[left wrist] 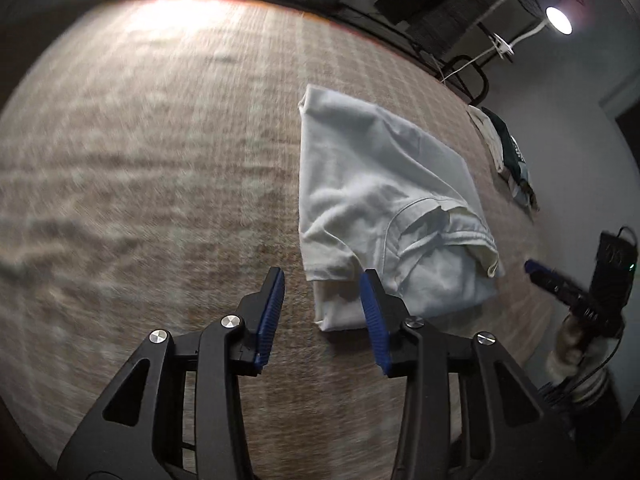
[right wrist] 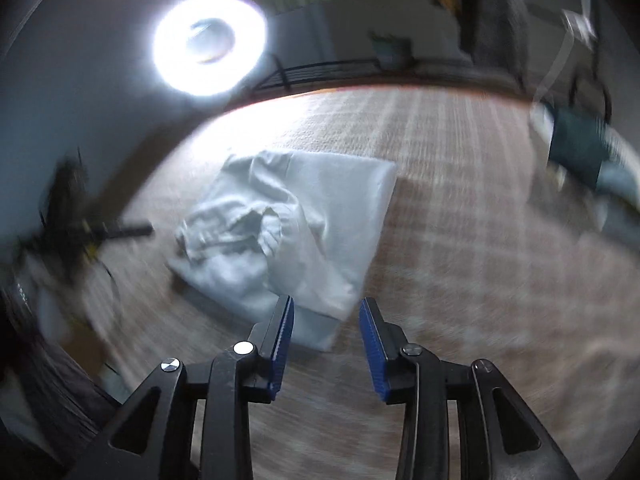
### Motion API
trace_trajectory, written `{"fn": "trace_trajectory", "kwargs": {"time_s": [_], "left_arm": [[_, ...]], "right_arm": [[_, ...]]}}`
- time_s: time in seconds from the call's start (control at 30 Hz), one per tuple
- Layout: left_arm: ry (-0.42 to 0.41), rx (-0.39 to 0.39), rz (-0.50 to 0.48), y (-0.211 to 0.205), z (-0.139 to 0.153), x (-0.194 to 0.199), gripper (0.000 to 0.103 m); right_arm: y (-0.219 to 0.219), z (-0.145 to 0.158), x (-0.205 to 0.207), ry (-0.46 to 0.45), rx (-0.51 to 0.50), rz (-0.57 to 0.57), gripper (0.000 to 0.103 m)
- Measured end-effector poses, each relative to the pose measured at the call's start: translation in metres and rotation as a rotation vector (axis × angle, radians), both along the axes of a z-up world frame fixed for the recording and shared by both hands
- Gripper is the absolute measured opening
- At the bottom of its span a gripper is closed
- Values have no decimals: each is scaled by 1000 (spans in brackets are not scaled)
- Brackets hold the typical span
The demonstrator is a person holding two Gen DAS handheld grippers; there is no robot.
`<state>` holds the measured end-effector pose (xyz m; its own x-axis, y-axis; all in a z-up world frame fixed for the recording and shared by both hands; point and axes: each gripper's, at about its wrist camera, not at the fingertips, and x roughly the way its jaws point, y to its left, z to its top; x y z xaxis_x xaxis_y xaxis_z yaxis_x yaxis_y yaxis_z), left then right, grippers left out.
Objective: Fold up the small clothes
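A white garment [left wrist: 384, 204] lies partly folded on the checked beige tablecloth [left wrist: 160, 152], its ribbed collar turned toward the near right. My left gripper [left wrist: 322, 282] hovers at the garment's near left corner, jaws open, blue pads apart with nothing pressed between them. In the right wrist view the same white garment [right wrist: 296, 224] lies ahead and left, and my right gripper [right wrist: 326, 308] stands open just over its near corner, which shows in the gap between the pads. The right gripper also appears in the left wrist view as a blurred dark tool [left wrist: 560, 284] held in a gloved hand [left wrist: 572, 348].
A pile of dark green and pale clothes [left wrist: 508, 152] sits at the table's far right edge, seen blurred as the dark pile [right wrist: 580, 152] in the right wrist view. A ring light [right wrist: 208, 42] glares behind the table, beside a tripod [right wrist: 80, 224]. A lamp [left wrist: 559, 20] shines at upper right.
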<state>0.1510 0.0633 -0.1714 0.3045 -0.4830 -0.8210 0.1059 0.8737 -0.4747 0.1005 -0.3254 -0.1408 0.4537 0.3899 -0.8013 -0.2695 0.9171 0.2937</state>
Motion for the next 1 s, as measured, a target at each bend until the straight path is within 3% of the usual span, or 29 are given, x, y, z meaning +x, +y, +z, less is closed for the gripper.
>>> {"fn": "trace_trajectory", "kwargs": {"time_s": [0.13,0.3,0.37,0.5,0.63,0.83,0.93,1.0], "left_arm": [[85,-88,68,6,-20,10,40],[113,-133,81,8,-31,16,39],[101,-131,70,5,-29,18,13],[67,-132,71,4,-22,18,4],[30,-141,60,-3,-9,18,2],[-3,-218,64,8,18,4,2],[10,-222,59,13,14,-4,2],[48,-181,56,12,1,-6,2]], "right_arm": [[-15,-24,13,131,219,-115,38],[-25,-54,20,234,319,-204,37],[-26,-61,21,250,334,-211,28],[-26,-57,21,221,341,-213,4],[-29,-41,22,167,352,-201,2],[-37,-13,10,109,414,-209,1],[-43,-6,-2,98,448,-210,1],[-43,-11,-3,114,441,-215,1]]}}
